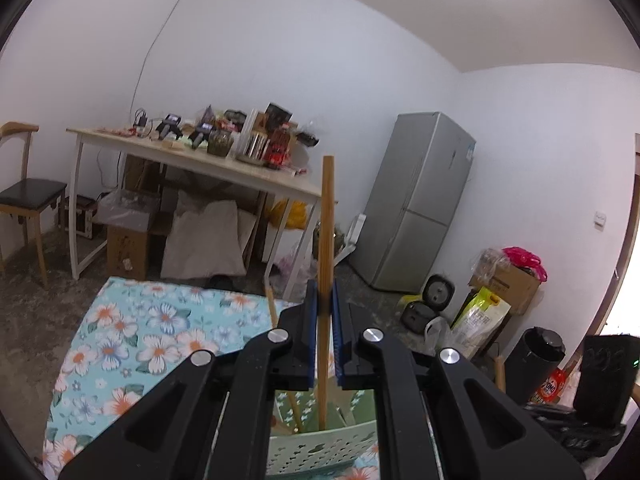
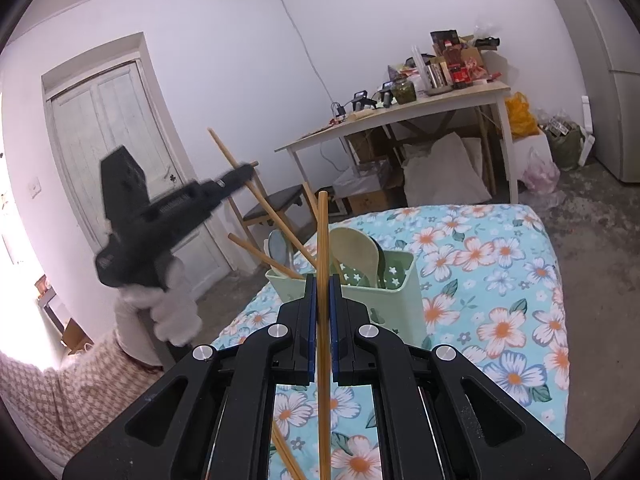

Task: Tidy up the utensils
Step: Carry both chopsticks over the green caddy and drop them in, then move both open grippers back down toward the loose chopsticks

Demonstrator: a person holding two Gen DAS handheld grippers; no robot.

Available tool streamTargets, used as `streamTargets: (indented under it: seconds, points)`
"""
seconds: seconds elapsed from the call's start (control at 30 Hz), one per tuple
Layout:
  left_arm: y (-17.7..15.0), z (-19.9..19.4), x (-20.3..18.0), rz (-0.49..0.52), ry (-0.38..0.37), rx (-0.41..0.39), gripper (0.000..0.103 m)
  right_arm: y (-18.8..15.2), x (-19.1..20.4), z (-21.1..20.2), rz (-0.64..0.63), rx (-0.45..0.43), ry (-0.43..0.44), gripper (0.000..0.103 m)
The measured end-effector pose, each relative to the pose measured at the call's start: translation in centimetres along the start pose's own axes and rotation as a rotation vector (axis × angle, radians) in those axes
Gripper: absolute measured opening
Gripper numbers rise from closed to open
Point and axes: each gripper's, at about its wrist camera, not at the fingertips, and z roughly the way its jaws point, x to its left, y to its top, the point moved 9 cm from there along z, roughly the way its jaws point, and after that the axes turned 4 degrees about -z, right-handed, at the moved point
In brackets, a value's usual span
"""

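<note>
Right gripper [image 2: 320,312], bottom centre, is pinching a thin wooden chopstick [image 2: 322,264] mid-shaft; left gripper [image 1: 325,320] is clamping another wooden chopstick [image 1: 326,220], its tip sitting in the pale green perforated plastic utensil holder [image 2: 396,300]. Sticks look light, stiff and slippery, so mid-shaft is the best hold. Wooden spoon [image 2: 356,252] and leaning chopsticks [image 2: 260,196] are crowding the holder on the floral tablecloth [image 2: 500,280]. Cluttered white table [image 2: 400,116] is sitting upper right.

My left wrist cam sits just above the green utensil holder [image 1: 320,446], facing the far desk [image 1: 208,160] & fridge [image 1: 416,200]. Right wrist cam looks over the floral tablecloth [image 2: 500,280] twd the same holder [image 2: 396,300], desk [image 2: 400,114] & door [image 2: 116,128].
</note>
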Motion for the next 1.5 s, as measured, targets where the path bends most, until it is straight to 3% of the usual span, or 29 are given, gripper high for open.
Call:
streamTargets:
  seconds: [0.07,0.13,0.4,0.63,0.73,0.87,1.0,1.23,1.5]
  points:
    - [-0.5,0.3,0.3,-0.030,-0.012,0.021,0.013,0.3,0.0,-0.2,-0.001,-0.006,-0.002,0.004]
    - [-0.6,0.1,0.5,-0.044,-0.008,0.016,0.036,0.7,0.1,-0.4,-0.003,-0.012,-0.003,0.004]
    - [0.4,-3.0,-0.1,-0.038,-0.023,-0.027,0.062,3.0,1.4,0.0,-0.039,-0.047,0.007,0.004]
    - [-0.7,-8.0,1.1,-0.031,-0.016,-0.049,0.078,8.8,4.1,1.6,-0.116,-0.146,0.054,0.004]
    - [-2.5,-9.9,3.0,-0.068,0.003,-0.025,0.080,11.5,5.4,3.2,-0.163,-0.181,0.092,0.004]
    - [-5.2,-12.1,6.6,-0.108,0.083,0.010,0.081,14.6,7.2,6.2,-0.243,-0.218,0.142,0.004]
    - [-7.0,-14.3,10.2,-0.185,0.149,0.020,0.081,15.7,8.0,9.6,-0.330,-0.204,0.120,0.004]
    - [-8.2,-16.3,14.3,-0.276,0.219,0.018,0.081,13.9,7.2,15.5,-0.455,-0.103,0.022,0.004]
    - [-8.1,-15.7,13.8,-0.259,0.207,0.021,0.081,9.9,6.9,16.9,-0.566,-0.009,-0.037,0.004]
